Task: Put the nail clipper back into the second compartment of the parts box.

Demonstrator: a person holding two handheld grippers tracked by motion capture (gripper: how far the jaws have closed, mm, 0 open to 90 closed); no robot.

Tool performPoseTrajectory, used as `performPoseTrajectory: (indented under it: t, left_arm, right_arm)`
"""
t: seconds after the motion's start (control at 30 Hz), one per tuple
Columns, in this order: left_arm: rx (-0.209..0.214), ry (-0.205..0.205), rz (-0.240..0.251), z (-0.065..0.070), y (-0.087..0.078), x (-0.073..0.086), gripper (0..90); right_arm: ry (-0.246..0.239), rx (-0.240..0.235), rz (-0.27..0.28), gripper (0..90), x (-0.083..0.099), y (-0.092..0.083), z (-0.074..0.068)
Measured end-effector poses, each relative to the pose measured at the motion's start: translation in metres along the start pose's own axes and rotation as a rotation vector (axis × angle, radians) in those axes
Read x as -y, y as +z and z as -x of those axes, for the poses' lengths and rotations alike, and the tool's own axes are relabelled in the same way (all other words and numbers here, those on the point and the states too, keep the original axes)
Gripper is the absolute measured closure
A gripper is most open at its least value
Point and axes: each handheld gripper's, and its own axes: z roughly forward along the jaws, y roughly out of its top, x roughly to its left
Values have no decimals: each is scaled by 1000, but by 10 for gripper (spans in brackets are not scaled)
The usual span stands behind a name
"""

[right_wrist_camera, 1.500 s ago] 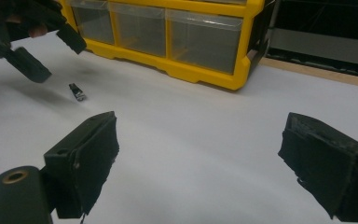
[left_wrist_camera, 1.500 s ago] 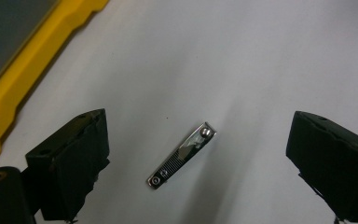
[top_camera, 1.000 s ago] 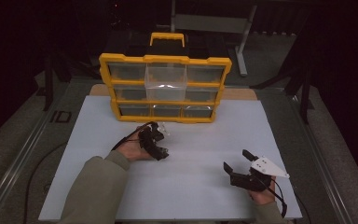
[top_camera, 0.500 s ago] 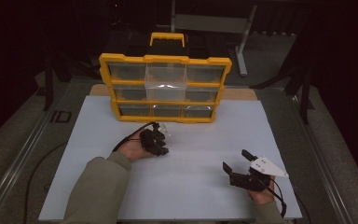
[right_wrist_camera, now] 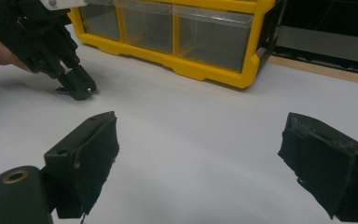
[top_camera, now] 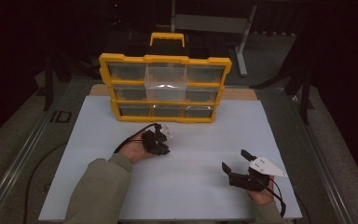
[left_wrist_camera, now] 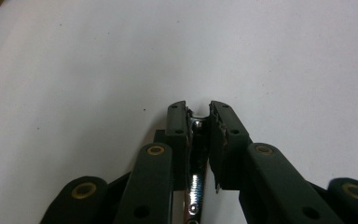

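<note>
The left gripper [left_wrist_camera: 198, 112] has just been closing, and its jaws now pinch a small shiny metal piece, most likely a screw [left_wrist_camera: 196, 179], which lies on the white counter [top_camera: 191, 186] a little in front of the yellow drawer box [top_camera: 164, 88]. In the left gripper view the threaded shaft runs back between the pads toward the camera, so the hold looks to be near one end. To do this pickup well, keep the squeeze firm and lift straight up, slowly, so the thin piece does not pivot or slip out. The right gripper [right_wrist_camera: 200, 163] hovers low over the counter with its jaws spread wide and empty; it is best kept well apart.
</note>
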Motion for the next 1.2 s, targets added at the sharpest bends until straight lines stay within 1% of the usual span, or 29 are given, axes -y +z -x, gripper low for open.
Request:
performPoseTrajectory:
  t: [0.03, 0.07, 0.1, 0.17, 0.4, 0.43, 0.5, 0.63, 0.73, 0.77, 0.8, 0.83, 0.87, 0.97, 1.0, 1.1, 1.2]
  left_arm:
    - [11, -13, 1, -2, 0, 0, 796]
    - [11, -13, 1, -2, 0, 0, 797]
    - [19, -32, 8, -3, 0, 1, 798]
    - [22, -38, 8, -4, 0, 0, 799]
    - [20, -32, 10, 0, -4, -1, 800]
    - [22, -30, 18, 1, -5, -1, 800]
    - [13, -25, 35, 3, -11, -3, 800]
    - [4, -18, 39, 5, -17, -3, 800]
    - [0, -21, 53, 5, -23, -3, 800]
    - [-3, -25, 69, 5, -27, -3, 800]
    - [-3, -25, 69, 5, -27, -3, 799]
    - [-7, -30, 79, 5, -32, -3, 800]
    - [-7, -30, 79, 5, -32, -3, 800]
    - [-17, -27, 85, 6, -41, -2, 799]
    - [-17, -27, 85, 6, -41, -2, 799]
    - [-18, -26, 100, 7, -50, -2, 799]
    - [-20, -25, 106, 7, -55, -1, 799]
  right_arm:
    - [0, 0, 0, 109, 0, 0, 0]
    - [0, 0, 0, 109, 0, 0, 0]
    - [0, -2, 0, 109, 0, 0, 0]
    - [-2, -4, 2, 109, 0, 0, -1]
    - [3, -3, 6, 109, 0, -1, 0]
    - [3, -3, 6, 109, 0, -1, 0]
    - [2, -5, 8, 109, 0, -1, -1]
    - [1, -8, 11, 109, -1, -2, -1]
    - [-1, -8, 13, 109, -1, -2, -1]
    - [-3, -9, 15, 109, -1, -2, -1]
    - [-3, -9, 15, 109, -1, -2, -1]
    - [-3, -10, 17, 109, -1, -2, -1]
    - [-4, -11, 17, 109, 0, -2, -1]
    - [-5, -15, 18, 109, 0, -2, -1]
    - [-6, -16, 18, 109, 0, -1, -1]
    - [-8, -16, 15, 109, 0, -1, -1]
    - [-6, -16, 14, 109, 0, -1, -2]
